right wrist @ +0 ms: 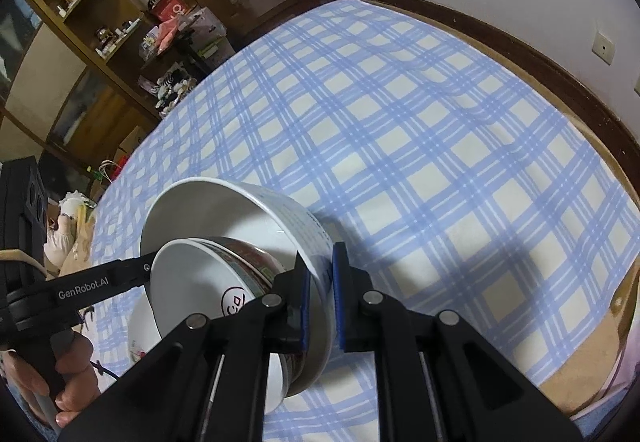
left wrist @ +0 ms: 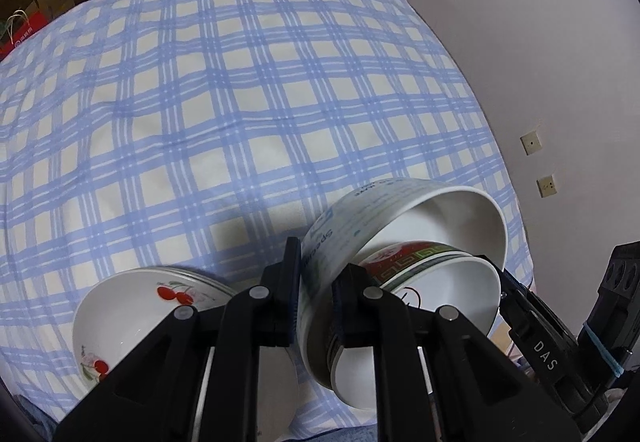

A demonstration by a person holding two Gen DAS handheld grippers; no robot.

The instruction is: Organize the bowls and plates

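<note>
The left claw (left wrist: pixel 316 294) is clamped narrow on the near wall of a large white bowl (left wrist: pixel 440 217), one blue-padded finger outside the printed wall and the other inside it. The right claw (right wrist: pixel 320 294) grips the same large bowl on the opposite part of its rim, again with one pad inside and one outside, so the bowl hangs tilted between the two claws, its mouth turned sideways, above the blue and white checked cloth (left wrist: pixel 240 101) that covers the desk. Nested inside the large bowl sits a smaller bowl with a red and green patterned band (left wrist: pixel 416 256) around its outside; its white inside shows a dark red mark near the bottom in the right wrist view. Just beside the left claw, on its left in the left wrist view, a white bowl with red cherries (left wrist: pixel 132 310) painted inside lies tipped on the cloth, partly hidden by the claw's black frame. In the right wrist view a hand (right wrist: pixel 60 382) wraps the handle of the left tool at the lower left edge. Beyond the desk stand wooden shelves (right wrist: pixel 80 33) crowded with small items, and a pale wall (left wrist: pixel 500 21) carries two sockets.
</note>
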